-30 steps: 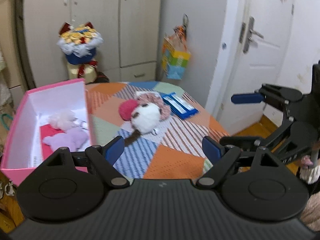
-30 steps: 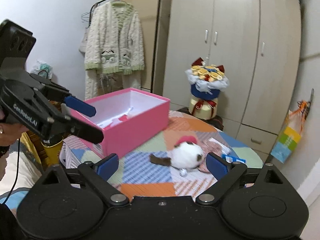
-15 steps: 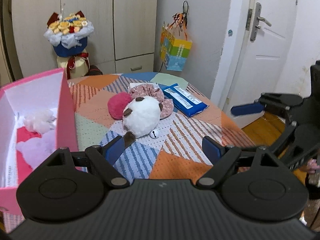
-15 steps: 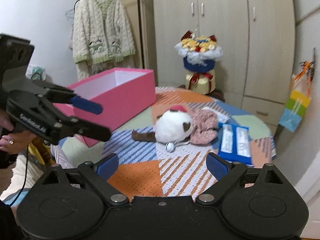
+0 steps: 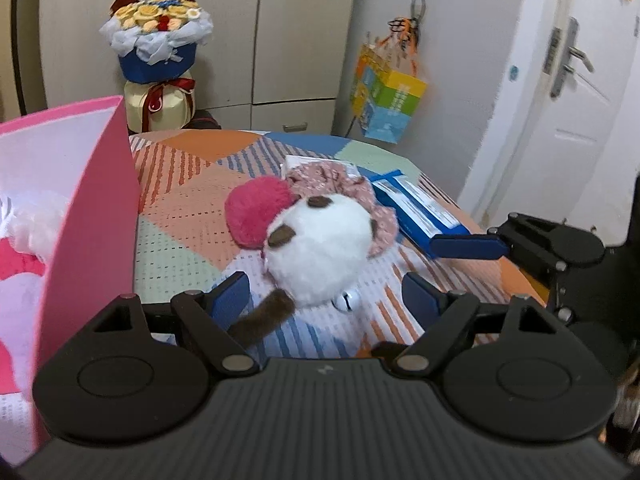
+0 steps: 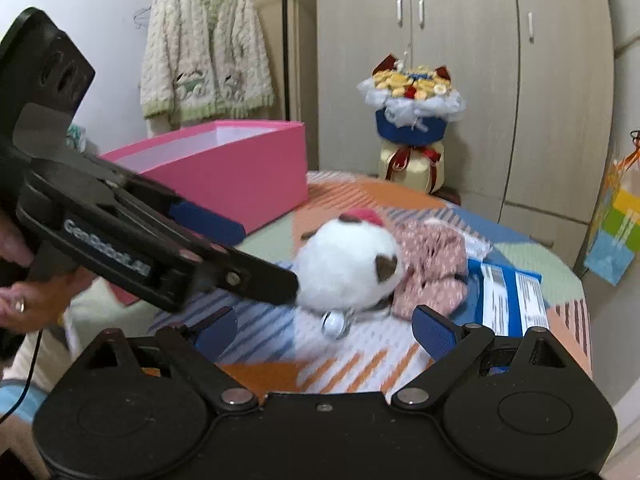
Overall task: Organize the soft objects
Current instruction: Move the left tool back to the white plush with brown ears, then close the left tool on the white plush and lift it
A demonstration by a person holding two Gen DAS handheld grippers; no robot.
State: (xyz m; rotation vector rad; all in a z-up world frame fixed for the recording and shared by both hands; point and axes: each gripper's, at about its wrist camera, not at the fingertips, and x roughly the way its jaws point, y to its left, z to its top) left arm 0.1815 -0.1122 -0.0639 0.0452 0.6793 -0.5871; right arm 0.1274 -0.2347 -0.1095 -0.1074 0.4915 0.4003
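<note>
At far left a pink box [image 5: 92, 216] stands open on the patchwork tablecloth [image 5: 188, 216], pale plush shapes [image 5: 36, 216] already lying inside it, evidently the bin for soft things; just right of it the left gripper [image 5: 324, 296] hovers low with its jaws spread wide and empty, the brown tail [image 5: 264, 316] of a white plush toy [image 5: 320, 256] lying between the blue pads, a line-up that reads as the approach to a grasp; the toy itself rests mid-table, apart from the box, round and fluffy, with brown patches, a magenta pom-pom [image 5: 256, 216] on its far-left side and a small silver bell [image 5: 346, 300] at its near edge; behind it lies a pink floral fabric piece [image 5: 340, 184], touching the toy; further right a blue packet [image 5: 416, 212] sits flat; at the right the right gripper [image 6: 324, 328], jaws likewise spread and holding nothing, waits near the bell, leaving the pick to its partner.
</note>
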